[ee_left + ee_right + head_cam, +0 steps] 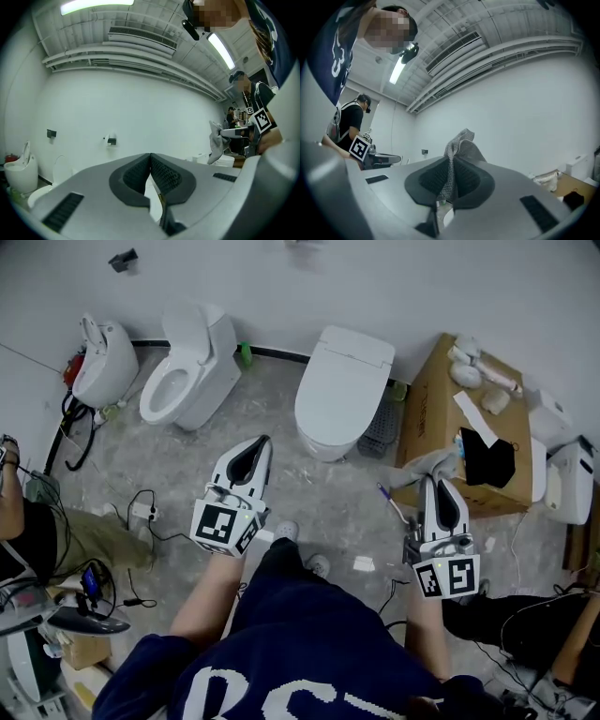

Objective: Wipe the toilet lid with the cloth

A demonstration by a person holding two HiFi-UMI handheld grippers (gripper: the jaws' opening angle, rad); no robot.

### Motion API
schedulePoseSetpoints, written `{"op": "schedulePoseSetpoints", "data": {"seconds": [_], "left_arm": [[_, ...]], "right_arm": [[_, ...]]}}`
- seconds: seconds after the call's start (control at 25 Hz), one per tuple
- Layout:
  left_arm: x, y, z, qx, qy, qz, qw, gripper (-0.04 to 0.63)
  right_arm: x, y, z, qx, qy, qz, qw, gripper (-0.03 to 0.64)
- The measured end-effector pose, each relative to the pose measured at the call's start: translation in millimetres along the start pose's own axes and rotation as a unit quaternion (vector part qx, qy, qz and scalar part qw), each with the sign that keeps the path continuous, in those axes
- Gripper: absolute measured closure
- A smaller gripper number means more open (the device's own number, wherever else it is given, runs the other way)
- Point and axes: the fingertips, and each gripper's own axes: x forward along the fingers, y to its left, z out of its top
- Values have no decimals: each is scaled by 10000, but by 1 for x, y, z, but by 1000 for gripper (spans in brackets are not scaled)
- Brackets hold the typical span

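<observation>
- Straight ahead by the white wall (394, 282), a toilet (328, 423) with the toilet lid (345, 371) shut down; well apart from both grippers and not yet touched.
- To its left, a second toilet (187, 371) with the seat up and the bowl open; by judgement no part of this work.
- To the right, a cardboard box (433, 413) on the floor, with a few small things on top.
- Raised in the air at the left, the left gripper (262, 441), jaws pressed together and nothing between them.
- Raised at the right, the right gripper (429, 480), jaws clamped on the cloth (460, 143), a grey woven piece sticking up from between the pads.
- Step in hand, as judged: carrying the cloth toward the lid; wiping not begun.
- Next move: to bring the right gripper forward and to the left, down over the lid, laying the loose end of the cloth flat on it, then to sweep across; firm clamping needed all the way against dropping the cloth.
</observation>
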Motion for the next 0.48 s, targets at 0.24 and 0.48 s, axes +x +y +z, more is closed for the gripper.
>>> {"op": "schedulePoseSetpoints", "data": {"seconds": [0.24,0.48], "left_arm": [[39,29,-15,-69,30,-76,9999,577],[100,64,-17,-81,16,-348,9994,575]], "right_arm": [[37,-11,-13,7,49,-137,9999,575],[89,-28,-22,-37,86,-394,9992,575]]}}
